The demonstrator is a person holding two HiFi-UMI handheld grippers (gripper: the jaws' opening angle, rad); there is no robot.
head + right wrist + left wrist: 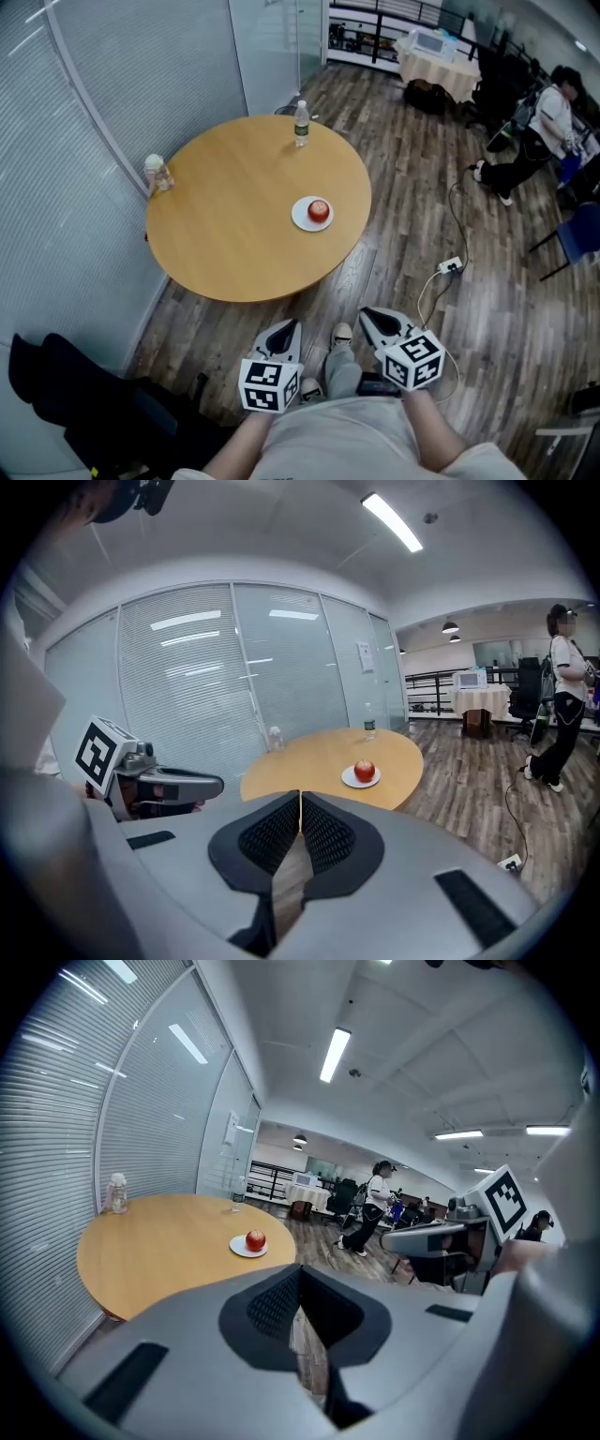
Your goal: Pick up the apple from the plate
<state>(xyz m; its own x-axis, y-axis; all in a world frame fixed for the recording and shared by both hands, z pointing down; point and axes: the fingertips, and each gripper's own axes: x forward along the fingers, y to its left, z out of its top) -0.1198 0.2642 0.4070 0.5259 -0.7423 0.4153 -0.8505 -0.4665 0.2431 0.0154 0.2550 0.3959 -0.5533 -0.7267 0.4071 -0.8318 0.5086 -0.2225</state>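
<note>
The left claw [286,328] and the right claw [368,315] are low and close, side by side, held out by two bare arms. Each claw has a cube with black and white squares on it. Both claws are shut tight, pad against pad, and they hold nothing. A shoe [342,334] shows on the wood floor [403,216] between them.

The apple [319,210] is red. It sits on a white plate [302,221] on a round table [225,234]. It is out ahead of both claws and well apart from them. It is near the table edge that faces the claws. No claw touches it.

Past the apple, at the far edge of the table, stands a bottle [301,124]. A jar [157,172] stands at the table's left edge, far from the left claw. A white cord [451,266] lies on the floor ahead of the right claw. A person [553,117] is far off to the right of it.
</note>
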